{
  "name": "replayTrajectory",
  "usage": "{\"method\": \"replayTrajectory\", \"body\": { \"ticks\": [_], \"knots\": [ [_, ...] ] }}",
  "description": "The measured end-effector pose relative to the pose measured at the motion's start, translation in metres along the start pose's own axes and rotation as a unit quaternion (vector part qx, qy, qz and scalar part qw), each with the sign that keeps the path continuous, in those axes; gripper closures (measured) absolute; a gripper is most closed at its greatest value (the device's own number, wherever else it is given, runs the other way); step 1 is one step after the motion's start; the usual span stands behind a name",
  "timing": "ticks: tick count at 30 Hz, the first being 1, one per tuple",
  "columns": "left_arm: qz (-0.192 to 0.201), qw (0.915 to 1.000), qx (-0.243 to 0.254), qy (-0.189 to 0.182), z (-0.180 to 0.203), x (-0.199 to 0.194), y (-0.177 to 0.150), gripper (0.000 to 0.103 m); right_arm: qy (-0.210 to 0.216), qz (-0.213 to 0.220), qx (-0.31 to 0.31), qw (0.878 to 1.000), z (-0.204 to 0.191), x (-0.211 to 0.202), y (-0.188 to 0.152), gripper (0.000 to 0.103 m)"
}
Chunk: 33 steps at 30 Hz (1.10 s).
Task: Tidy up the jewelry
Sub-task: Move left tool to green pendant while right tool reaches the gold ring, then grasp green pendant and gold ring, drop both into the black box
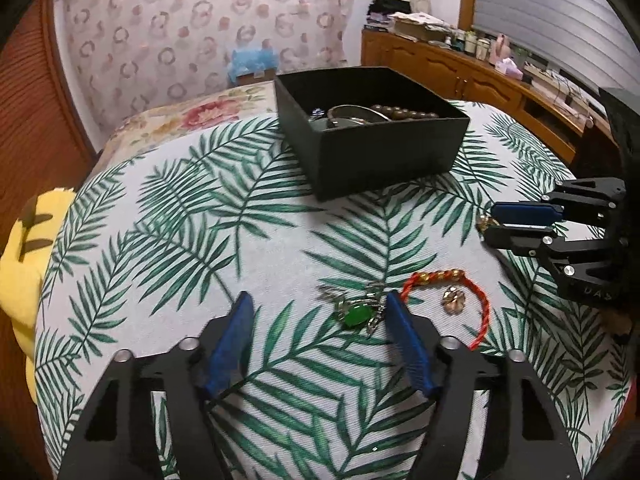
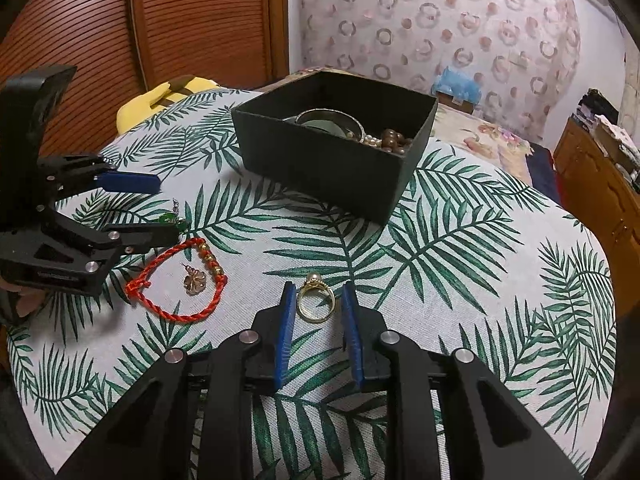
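Left gripper [image 1: 320,308], lower centre: jaws half-wide, nothing clamped, green-stone pendant [image 1: 357,315] by its right pad, likely next pick. Right gripper [image 2: 316,300], lower centre: jaws narrow, straddling pearl ring [image 2: 315,303], pads not yet pressing. Red cord bracelet [image 2: 180,280] and flower charm [image 2: 195,281] loose on leaf-print cloth [image 2: 460,280]. Black box [image 2: 320,160], upper centre, already holds bangles and beads: destination.

Green palm fronds on a white cloth [image 2: 460,280] — black box [image 2: 320,168], red cord bracelet [image 2: 176,312], green-stoned pendant [image 1: 356,314].
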<state>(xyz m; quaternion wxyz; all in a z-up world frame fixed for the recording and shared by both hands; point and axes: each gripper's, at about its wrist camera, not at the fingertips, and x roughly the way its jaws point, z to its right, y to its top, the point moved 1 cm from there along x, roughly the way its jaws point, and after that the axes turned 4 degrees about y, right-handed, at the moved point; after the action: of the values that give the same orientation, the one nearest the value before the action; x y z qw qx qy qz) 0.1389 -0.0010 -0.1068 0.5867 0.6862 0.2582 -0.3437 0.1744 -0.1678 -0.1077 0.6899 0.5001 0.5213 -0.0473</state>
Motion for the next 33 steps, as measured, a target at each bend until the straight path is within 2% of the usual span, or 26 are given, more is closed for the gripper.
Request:
{"method": "replayTrajectory", "body": {
  "ticks": [12,14,18,20,26,32,33],
  "knots": [
    [0.013,0.9999,-0.009,0.003,0.003,-0.002,-0.004,0.047,-0.003,0.001,-0.002,1.0,-0.002,0.001,-0.001,0.078],
    [0.014,0.9999,-0.008,0.001,0.004,-0.003,-0.004,0.054,-0.002,0.001,-0.001,1.0,-0.002,0.001,-0.001,0.077],
    [0.017,0.9998,-0.011,-0.004,0.004,-0.003,-0.002,0.078,-0.003,0.001,-0.002,1.0,-0.002,0.001,-0.001,0.077],
    [0.017,0.9997,-0.013,-0.01,0.004,-0.003,-0.001,0.083,-0.002,0.001,-0.001,1.0,-0.002,0.001,-0.001,0.077],
    [0.018,0.9997,-0.016,-0.007,0.0,-0.014,0.001,0.084,-0.003,0.001,-0.002,1.0,-0.001,0.001,-0.001,0.078],
    [0.056,0.9982,-0.015,-0.012,0.004,-0.043,0.013,0.084,-0.003,0.001,-0.002,1.0,-0.002,0.002,-0.001,0.078],
    [0.062,0.9979,-0.013,-0.014,0.005,-0.048,0.015,0.084,-0.002,0.001,-0.002,1.0,-0.002,0.002,-0.002,0.081]
  ]
}}
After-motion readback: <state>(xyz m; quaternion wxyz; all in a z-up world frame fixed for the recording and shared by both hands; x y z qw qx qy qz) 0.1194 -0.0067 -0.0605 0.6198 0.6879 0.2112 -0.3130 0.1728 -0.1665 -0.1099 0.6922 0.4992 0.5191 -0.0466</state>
